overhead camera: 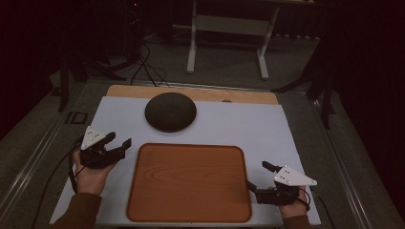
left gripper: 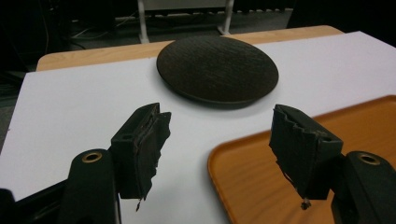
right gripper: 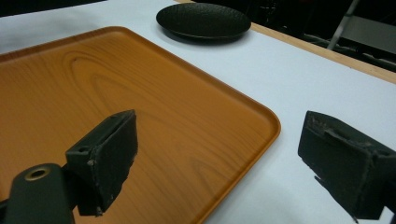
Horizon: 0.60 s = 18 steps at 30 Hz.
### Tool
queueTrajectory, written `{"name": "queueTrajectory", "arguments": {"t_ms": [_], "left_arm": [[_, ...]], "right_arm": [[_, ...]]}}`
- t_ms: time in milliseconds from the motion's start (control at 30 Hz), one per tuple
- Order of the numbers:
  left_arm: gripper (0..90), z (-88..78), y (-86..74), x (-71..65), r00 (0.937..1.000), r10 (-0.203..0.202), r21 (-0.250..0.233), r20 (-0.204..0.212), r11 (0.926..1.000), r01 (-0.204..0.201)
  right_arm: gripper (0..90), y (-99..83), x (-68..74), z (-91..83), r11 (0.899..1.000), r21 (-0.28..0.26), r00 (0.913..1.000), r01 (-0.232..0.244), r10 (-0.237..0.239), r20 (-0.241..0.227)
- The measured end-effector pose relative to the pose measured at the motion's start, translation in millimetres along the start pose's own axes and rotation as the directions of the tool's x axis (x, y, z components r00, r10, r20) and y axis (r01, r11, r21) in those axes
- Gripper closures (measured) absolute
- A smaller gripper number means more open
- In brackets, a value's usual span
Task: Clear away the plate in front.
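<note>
Dark round textured plate (overhead camera: pixel 170 111) lies on the white counter (overhead camera: pixel 267 129) beyond the orange wooden tray (overhead camera: pixel 188 183); left claw (overhead camera: pixel 118 141) and right claw (overhead camera: pixel 258 175), both spread and empty, flank that tray.

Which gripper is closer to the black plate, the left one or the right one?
Left. The left gripper is beside the wooden tray's far left corner, just short of the black plate, jaws open toward it. The right gripper is at the tray's near right side, farther away.

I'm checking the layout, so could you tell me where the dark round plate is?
In the high view the dark round plate lies upside down on the white mat, just beyond the wooden tray's far left corner.
</note>
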State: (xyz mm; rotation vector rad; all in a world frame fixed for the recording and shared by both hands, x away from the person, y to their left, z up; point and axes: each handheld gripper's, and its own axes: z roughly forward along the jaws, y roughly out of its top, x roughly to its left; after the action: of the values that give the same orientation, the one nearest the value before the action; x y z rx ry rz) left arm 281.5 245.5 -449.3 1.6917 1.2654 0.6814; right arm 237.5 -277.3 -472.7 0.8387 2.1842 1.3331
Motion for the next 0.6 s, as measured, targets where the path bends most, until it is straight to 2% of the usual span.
{"name": "queueTrajectory", "arguments": {"t_ms": [200,567,600], "left_arm": [[35.3,14.5,8.5,0.9,1.0000,-0.003,0.000,-0.006,1.0000,0.003],[34.9,43.6,14.7,0.8,0.9999,-0.009,0.039,-0.007,0.9992,0.009],[34.9,50.1,17.4,0.4,0.9999,-0.011,0.043,-0.006,0.9990,0.011]], "right_arm": [[11.7,0.2,0.1,-0.4,1.000,0.000,1.0000,0.000,0.000,0.000],[11.7,0.5,-0.1,-0.9,1.000,-0.004,1.0000,0.003,-0.003,0.002],[11.7,0.5,-0.3,-1.0,1.000,-0.006,1.0000,0.003,-0.003,0.002]]}}
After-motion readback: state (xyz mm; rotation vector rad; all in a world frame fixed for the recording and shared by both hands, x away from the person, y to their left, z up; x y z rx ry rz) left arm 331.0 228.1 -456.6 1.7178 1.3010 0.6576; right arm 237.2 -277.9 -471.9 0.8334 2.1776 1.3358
